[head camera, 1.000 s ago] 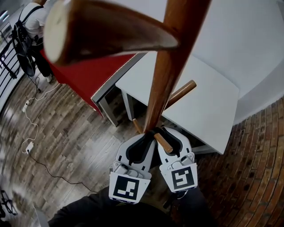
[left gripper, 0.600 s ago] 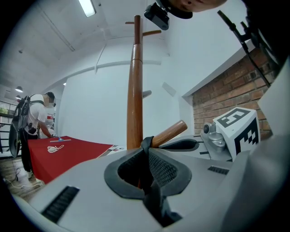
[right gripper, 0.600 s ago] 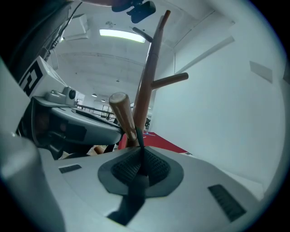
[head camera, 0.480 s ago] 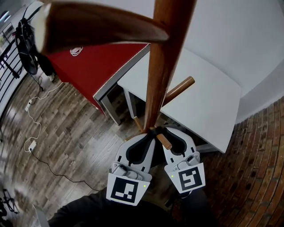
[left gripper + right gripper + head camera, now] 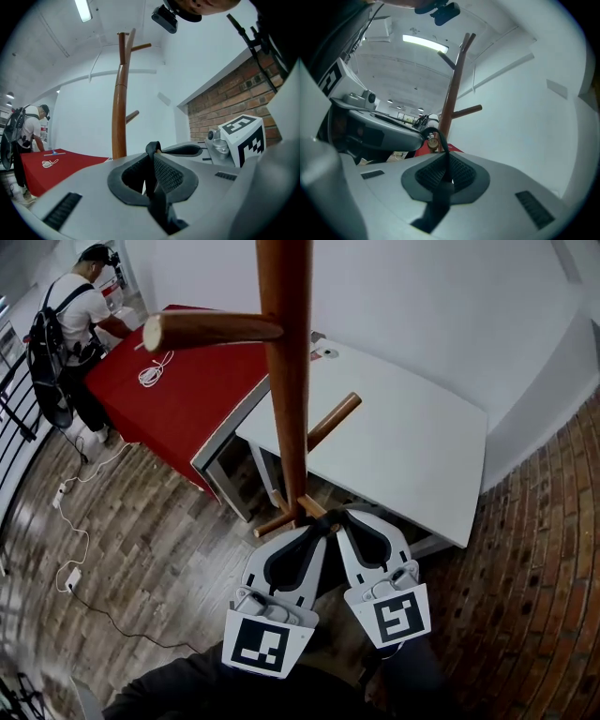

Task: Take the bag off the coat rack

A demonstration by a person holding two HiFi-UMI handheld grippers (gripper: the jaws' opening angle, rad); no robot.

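Left tool point(image 5: 151, 161) and right tool point(image 5: 444, 164), jaws just closed, pinch the bag's black strap point(image 5: 434, 135), hooked on the coat rack's point(image 5: 286, 381) low peg point(image 5: 315, 507) at frame centre; best lift both evenly past the peg tip.

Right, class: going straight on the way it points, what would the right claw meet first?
Probably the coat rack's short peg, whose round end shows just past the black strap that the right claw has just closed on; the pole stands close behind. Depth is unclear.
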